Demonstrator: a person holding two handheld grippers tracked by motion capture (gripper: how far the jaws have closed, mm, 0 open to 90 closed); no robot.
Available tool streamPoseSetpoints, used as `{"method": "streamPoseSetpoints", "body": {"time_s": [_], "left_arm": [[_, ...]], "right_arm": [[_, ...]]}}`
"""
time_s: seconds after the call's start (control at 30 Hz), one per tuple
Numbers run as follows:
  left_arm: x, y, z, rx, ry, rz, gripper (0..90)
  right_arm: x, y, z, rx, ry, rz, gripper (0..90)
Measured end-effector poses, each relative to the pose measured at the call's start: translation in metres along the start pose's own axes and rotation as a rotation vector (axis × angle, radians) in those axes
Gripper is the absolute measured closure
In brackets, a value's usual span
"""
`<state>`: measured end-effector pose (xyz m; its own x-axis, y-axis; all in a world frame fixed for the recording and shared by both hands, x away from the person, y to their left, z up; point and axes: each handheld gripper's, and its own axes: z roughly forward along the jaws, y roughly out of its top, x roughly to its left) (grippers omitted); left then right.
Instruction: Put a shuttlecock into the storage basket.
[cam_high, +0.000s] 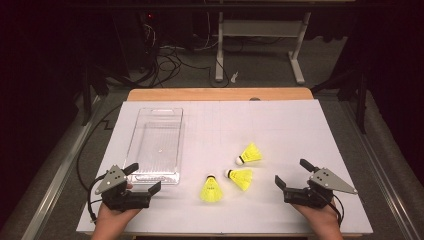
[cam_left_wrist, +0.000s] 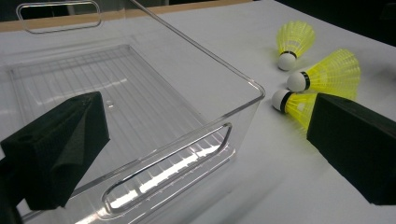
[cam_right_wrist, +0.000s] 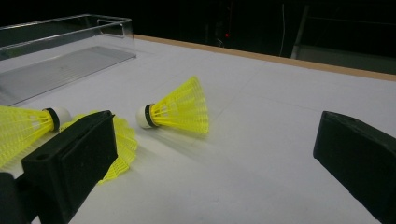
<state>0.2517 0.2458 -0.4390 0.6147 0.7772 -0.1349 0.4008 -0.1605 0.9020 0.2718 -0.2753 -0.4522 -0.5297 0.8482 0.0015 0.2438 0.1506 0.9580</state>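
The fingers (cam_left_wrist: 65, 149) of the left gripper (cam_high: 142, 181) are spread wide and hold nothing. In the left gripper view one finger stands at the lower left, in front of the clear plastic box (cam_left_wrist: 243, 105), and the other at the right edge, partly covering one shuttlecock. The fingers (cam_right_wrist: 70, 163) of the right gripper (cam_high: 291, 173) are spread wide as well and are empty; in the right gripper view they frame an open piece of the white counter (cam_right_wrist: 261, 140).

In the high view the left gripper rests at the lower left of the frame, just beside the near end of the clear plastic box (cam_high: 131, 145), and the right gripper rests at the lower right, a little apart from the shuttlecocks. A hand (cam_high: 111, 220) holds the left gripper and another hand (cam_high: 320, 217) holds the right one.

The three yellow shuttlecocks lie on their sides on the counter (cam_high: 280, 125), in the lower middle of the high view, between the two grippers. The first shuttlecock (cam_high: 210, 189) is nearest to the box, the second shuttlecock (cam_high: 240, 177) is just beside it, and the third shuttlecock (cam_high: 250, 154) lies slightly higher in the frame. None of them touches a gripper.

The box looks empty. As a judgement, the work is to bring the shuttlecocks into the box, and it has not really begun: no shuttlecock is gripped and all three remain to be moved.
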Motion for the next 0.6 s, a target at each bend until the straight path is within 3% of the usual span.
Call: {"method": "streamPoseSetpoints", "body": {"time_s": [0.6], "left_arm": [[0.03, -0.005, -0.026, -0.041, 0.077, -0.083, 0.2]], "right_arm": [[-0.003, -0.001, -0.002, -0.001, -0.003, 0.006, 0.2]]}}
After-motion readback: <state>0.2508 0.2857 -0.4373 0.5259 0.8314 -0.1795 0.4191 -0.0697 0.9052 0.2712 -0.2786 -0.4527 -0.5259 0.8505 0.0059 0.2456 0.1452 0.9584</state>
